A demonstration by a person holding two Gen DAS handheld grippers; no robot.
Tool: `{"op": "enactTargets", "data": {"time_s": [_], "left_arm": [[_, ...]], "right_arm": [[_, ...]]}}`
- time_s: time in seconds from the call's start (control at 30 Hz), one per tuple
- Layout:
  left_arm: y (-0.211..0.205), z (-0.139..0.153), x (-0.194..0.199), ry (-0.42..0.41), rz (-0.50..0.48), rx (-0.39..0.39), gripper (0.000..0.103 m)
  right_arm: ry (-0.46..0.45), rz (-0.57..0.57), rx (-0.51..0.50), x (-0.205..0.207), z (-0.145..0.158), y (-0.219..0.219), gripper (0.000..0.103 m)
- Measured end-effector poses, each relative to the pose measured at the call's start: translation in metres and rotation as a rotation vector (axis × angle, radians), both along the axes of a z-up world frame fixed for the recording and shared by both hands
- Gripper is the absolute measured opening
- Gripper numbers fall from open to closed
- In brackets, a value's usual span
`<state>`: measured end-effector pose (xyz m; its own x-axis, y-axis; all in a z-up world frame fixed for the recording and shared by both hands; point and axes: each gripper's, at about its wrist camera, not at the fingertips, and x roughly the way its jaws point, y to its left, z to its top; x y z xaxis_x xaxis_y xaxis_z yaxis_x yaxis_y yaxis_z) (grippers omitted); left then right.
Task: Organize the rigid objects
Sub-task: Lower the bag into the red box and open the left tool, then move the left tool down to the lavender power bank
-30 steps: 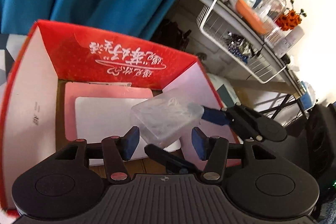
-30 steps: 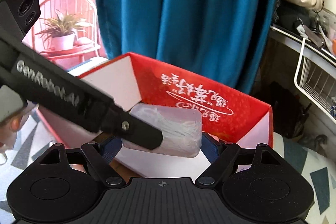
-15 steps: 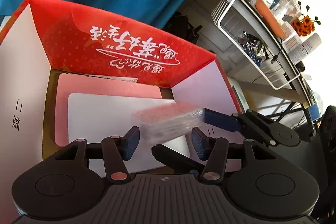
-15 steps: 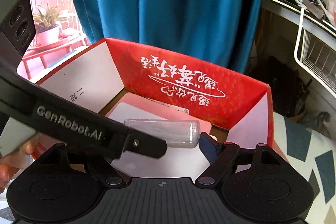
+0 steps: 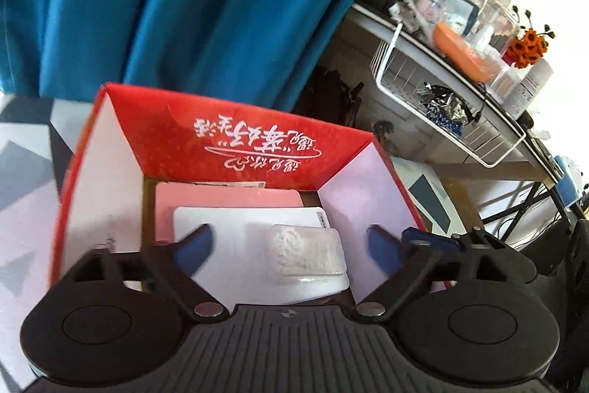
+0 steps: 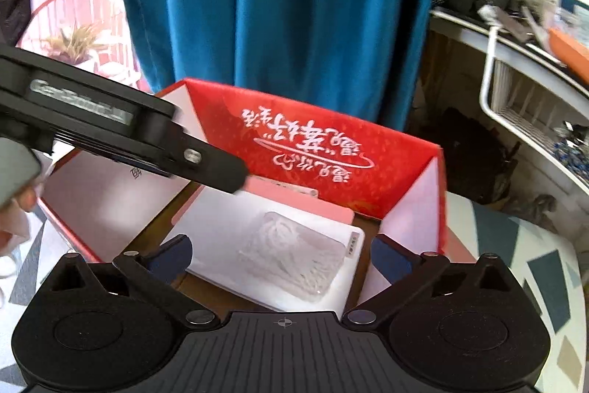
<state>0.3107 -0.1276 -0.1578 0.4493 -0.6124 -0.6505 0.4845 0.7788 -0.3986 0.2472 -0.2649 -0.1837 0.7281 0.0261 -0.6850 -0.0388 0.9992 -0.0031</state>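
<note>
One clear case (image 6: 294,255) lay released in red box (image 6: 313,139); both tools (image 5: 291,245) (image 6: 281,258) were opening, empty; next: withdraw, fetch another item.

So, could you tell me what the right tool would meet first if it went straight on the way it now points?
Most likely the clear case, lying on the white sheet inside the red box. It sits between the opening jaws of the right tool, untouched; depth is hard to judge.

Pouch (image 5: 305,255) on board (image 5: 235,227) — inside box (image 5: 257,150).
</note>
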Motion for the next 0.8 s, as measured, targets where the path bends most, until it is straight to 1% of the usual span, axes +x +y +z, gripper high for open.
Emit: {"op": "enactTargets", "data": {"time_s": [0.13,0.23,0.3,0.4,0.5,0.57,0.63,0.7,0.8], "left_arm": [[0.014,0.010,-0.022,-0.076,0.015,0.023,0.099],[0.028,0.015,-0.044,-0.171,0.064,0.042,0.103],[0.035,0.016,-0.059,-0.218,0.096,0.057,0.103],[0.045,0.015,-0.082,-0.256,0.120,0.076,0.103],[0.047,0.013,-0.107,-0.301,0.122,0.104,0.103],[0.051,0.008,-0.120,-0.297,0.116,0.101,0.103],[0.055,0.001,-0.128,-0.264,0.103,0.091,0.103],[0.058,-0.009,-0.133,-0.224,0.102,0.098,0.103],[0.061,-0.024,-0.136,-0.132,0.109,0.084,0.103]], "right_arm": [[-0.079,-0.059,0.018,-0.027,0.006,0.000,0.102],[-0.132,-0.088,0.034,-0.046,0.008,0.001,0.103],[-0.169,-0.112,0.048,-0.060,0.008,0.002,0.103],[-0.217,-0.153,0.049,-0.080,0.007,0.002,0.103],[-0.257,-0.185,0.059,-0.098,0.005,0.000,0.103],[-0.297,-0.196,0.059,-0.112,0.002,0.000,0.103],[-0.319,-0.203,0.045,-0.123,-0.001,0.003,0.103],[-0.318,-0.201,0.024,-0.131,-0.005,0.007,0.103],[-0.297,-0.192,0.015,-0.138,-0.013,0.013,0.103]]}}
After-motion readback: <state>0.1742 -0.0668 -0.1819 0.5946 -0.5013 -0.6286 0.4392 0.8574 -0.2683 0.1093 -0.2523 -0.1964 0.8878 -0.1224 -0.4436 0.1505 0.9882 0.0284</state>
